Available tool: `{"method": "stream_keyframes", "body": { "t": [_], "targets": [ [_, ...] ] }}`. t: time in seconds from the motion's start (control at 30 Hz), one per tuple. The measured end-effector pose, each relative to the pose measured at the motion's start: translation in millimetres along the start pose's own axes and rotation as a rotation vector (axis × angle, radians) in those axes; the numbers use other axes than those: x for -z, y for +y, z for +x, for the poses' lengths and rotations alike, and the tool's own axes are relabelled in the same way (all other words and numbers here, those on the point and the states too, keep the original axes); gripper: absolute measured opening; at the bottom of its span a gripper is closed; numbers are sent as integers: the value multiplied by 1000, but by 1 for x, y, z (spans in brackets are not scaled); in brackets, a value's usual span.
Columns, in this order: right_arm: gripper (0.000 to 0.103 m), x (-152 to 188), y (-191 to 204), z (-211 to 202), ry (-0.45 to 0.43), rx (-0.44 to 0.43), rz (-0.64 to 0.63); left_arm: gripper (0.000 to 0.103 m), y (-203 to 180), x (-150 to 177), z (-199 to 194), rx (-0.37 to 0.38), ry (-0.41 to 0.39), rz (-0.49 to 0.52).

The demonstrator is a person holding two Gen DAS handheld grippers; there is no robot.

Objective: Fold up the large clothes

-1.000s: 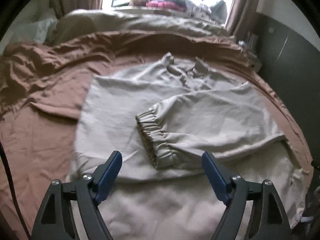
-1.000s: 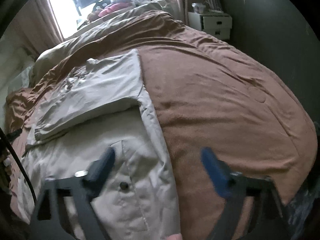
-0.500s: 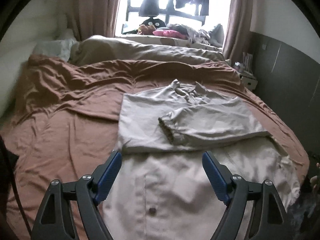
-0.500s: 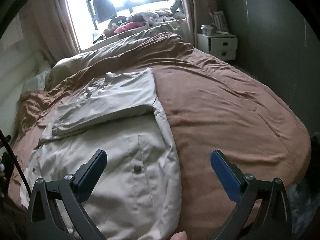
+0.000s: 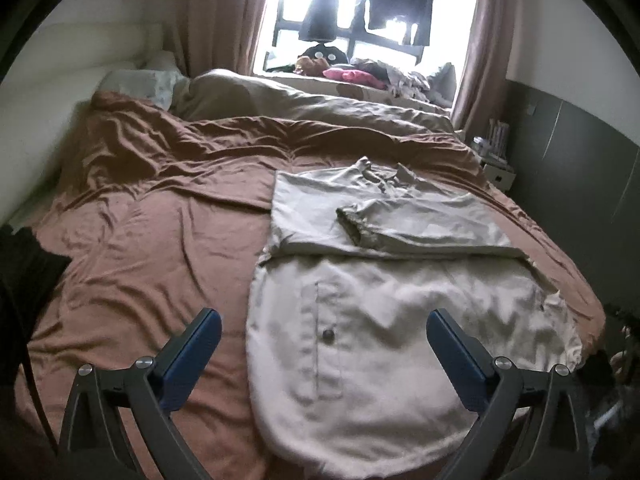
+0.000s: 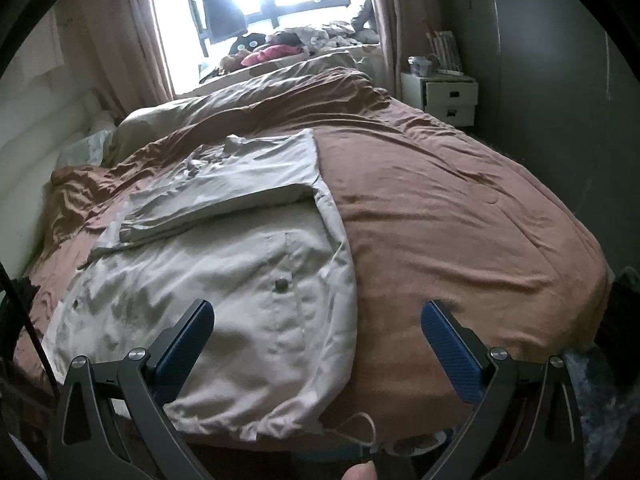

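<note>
So the jacket (image 5: 384, 320) is lying flat on the brown duvet (image 5: 140, 248). In the left wrist view it fills the lower middle and right of the frame; in the right wrist view it sits lower left. The top half already has both sleeves folded across the chest, with an elastic cuff (image 5: 352, 226) showing just above centre. The lower half is still spread out, hem toward me, with the drawstring (image 6: 360, 426) dangling off the bed edge at the bottom of the right view.

My guess is it's thin, floppy cotton-type stuff: light, zero stiffness, and it'll slide a bit on that duvet. I'd pinch the hem at its two corners, one per side, and carry it up over the sleeves. Grab only one layer and it'll probably bunch.

The left gripper (image 5: 324, 344) is just finishing spreading to full width, with nothing between the blue pads, only fabric lying beneath. The right gripper (image 6: 318, 332) is spread wide too and empty, straddling the jacket's right edge.

Compared to a second ago, both cameras have pulled well back. The left view was tight on the cuff and now takes in the whole garment plus the window (image 5: 360, 12). The snap button (image 6: 282, 283) sat right at the bottom of the right view and is now mid-frame.
</note>
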State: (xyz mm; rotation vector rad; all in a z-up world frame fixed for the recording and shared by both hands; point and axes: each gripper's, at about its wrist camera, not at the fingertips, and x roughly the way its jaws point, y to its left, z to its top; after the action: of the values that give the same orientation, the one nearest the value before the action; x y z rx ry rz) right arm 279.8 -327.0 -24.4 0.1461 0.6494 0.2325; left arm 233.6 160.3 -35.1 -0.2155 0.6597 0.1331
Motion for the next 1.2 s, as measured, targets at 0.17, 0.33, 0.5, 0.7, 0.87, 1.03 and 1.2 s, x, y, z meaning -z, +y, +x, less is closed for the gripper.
{"method": "stream_keyframes", "body": {
  "t": [0.17, 0.33, 0.5, 0.7, 0.87, 1.03, 1.2],
  "targets": [
    [103, 16, -5, -9, 13, 18, 19, 103, 6, 26, -22, 9, 7, -13],
    [103, 32, -13, -18, 35, -18, 80, 103, 16, 49, -39, 33, 20, -37],
    [103, 51, -15, -25, 29, -30, 77, 103, 26, 71, -49, 47, 13, -39],
    [103, 67, -19, -21, 32, -53, 103, 101, 39, 91, -44, 67, 30, -56],
    [88, 69, -19, -8, 59, -70, 123, 87, 49, 98, -24, 85, 69, -94],
    [80, 65, -26, 12, 88, -94, 159, 81, 59, 101, 10, 88, 124, -133],
    [73, 57, -36, 33, 115, -127, 187, 78, 68, 105, 49, 114, 185, -174]
  ]
}}
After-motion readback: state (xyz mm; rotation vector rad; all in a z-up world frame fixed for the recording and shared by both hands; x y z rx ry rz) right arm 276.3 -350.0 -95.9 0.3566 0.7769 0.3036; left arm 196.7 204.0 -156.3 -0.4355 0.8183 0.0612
